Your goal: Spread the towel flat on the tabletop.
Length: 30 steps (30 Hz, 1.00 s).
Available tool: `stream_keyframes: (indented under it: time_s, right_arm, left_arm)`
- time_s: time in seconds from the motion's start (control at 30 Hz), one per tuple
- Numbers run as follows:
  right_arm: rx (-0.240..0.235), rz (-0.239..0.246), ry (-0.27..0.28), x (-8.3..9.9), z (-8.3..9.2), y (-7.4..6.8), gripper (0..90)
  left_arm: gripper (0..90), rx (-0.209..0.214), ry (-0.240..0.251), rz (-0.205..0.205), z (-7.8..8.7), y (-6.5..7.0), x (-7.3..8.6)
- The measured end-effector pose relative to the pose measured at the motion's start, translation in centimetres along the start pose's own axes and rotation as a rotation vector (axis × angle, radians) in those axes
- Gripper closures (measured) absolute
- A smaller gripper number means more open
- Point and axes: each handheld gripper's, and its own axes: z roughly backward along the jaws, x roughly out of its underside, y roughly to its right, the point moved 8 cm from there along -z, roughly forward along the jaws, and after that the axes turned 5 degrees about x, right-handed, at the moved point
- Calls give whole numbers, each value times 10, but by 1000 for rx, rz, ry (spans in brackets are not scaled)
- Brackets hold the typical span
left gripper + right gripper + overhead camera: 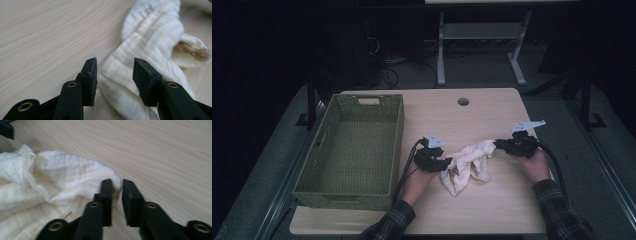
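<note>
High view: the crumpled cream muslin cloth lies bunched on the pale wooden surface, between both grippers, while the green woven basket sits empty, so nothing's stowed.

Left gripper view: left gripper fingers are released, straddling a fold.

Right gripper view: right gripper fingers, barely parted, look off the cloth's tip.
</note>
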Motion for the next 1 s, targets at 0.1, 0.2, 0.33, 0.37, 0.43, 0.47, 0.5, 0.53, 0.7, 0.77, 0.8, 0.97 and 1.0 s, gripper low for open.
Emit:
stream_keyframes:
  time_s: [0.1, 0.2, 0.33, 0.37, 0.43, 0.47, 0.5, 0.53, 0.7, 0.77, 0.8, 0.97, 1.0]
  right_arm:
    - [-23, -31, 23, -2, 7, 1, 730]
    - [-22, -36, 51, -2, 17, 9, 707]
    - [-23, -56, 34, 9, 19, 16, 698]
    - [-27, -63, 23, 13, 18, 16, 695]
    - [-36, -66, 9, 18, 15, 16, 691]
    - [-41, -67, 2, 21, 15, 14, 685]
    - [-46, -67, 1, 22, 14, 13, 680]
    - [-63, -70, -6, 24, 15, 8, 670]
    - [-90, -40, -11, 25, 15, -8, 656]
    - [-105, -37, -13, 25, 15, -16, 646]
    - [-114, -30, -6, 24, 15, -21, 646]
    - [-132, 21, -4, 18, 9, -38, 635]
    - [-132, 32, -9, 17, 7, -42, 635]
  left_arm:
    - [539, 15, -7, 22, -8, -2, -2]
    - [558, 19, -22, 14, -16, -3, -1]
    - [713, 28, -62, -4, -22, -1, 4]
    - [778, 35, -66, -8, -21, -1, 4]
    - [832, 38, -59, 1, -19, -1, 3]
    - [841, 35, -55, 0, -17, -2, 2]
    - [844, 26, -31, -1, -12, -3, -1]
    - [844, 14, -19, -4, -10, -5, -3]
    - [844, -40, 29, 12, 2, -11, -9]
    - [844, -51, 29, 27, 3, -15, -9]
    - [844, -50, 30, 31, 3, -15, -8]
    - [842, -50, 26, 26, 2, -15, -7]
    - [842, -49, 26, 25, 2, -15, -7]
